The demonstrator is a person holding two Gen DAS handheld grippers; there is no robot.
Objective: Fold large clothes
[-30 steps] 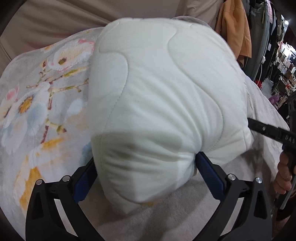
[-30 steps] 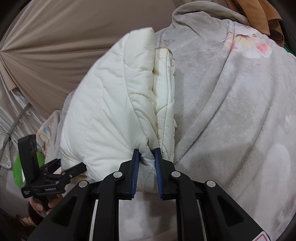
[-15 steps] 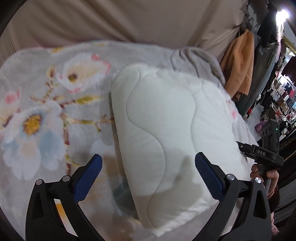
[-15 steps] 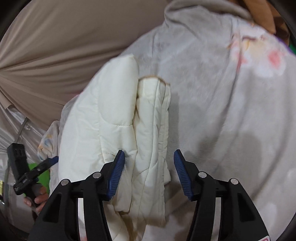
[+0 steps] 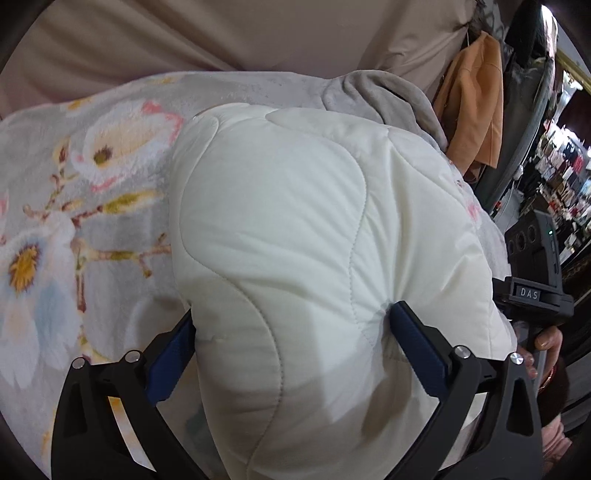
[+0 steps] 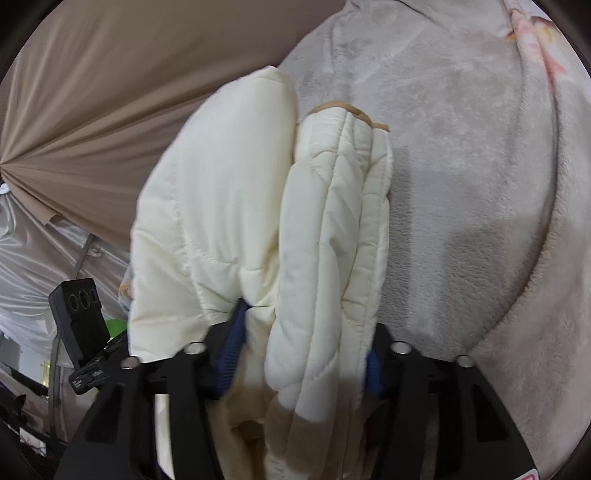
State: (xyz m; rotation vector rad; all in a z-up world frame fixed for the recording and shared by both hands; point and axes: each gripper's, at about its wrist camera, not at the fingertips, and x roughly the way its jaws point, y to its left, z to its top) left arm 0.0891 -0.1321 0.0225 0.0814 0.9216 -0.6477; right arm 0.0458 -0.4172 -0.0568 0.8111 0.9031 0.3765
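Note:
A folded white quilted garment (image 5: 295, 240) lies as a thick bundle on a grey floral blanket (image 5: 55, 221). My left gripper (image 5: 291, 343) has its blue pads pressed into the near end of the bundle, one on each side. In the right wrist view the same garment (image 6: 229, 221) shows its stacked layers edge-on. My right gripper (image 6: 303, 347) clamps the thick right-hand stack of layers between its blue pads. Each gripper also shows in the other's view, the right one (image 5: 535, 295) at the bundle's right edge, the left one (image 6: 81, 325) at its left.
A beige curtain (image 5: 221, 33) hangs behind the bed. An orange garment (image 5: 476, 110) hangs at the right, with dark shelves of goods (image 5: 569, 177) beyond. The grey blanket (image 6: 461, 166) spreads to the right of the bundle.
Half a second ago both grippers stood open and back from the bundle. Both have now moved in and closed on the garment.

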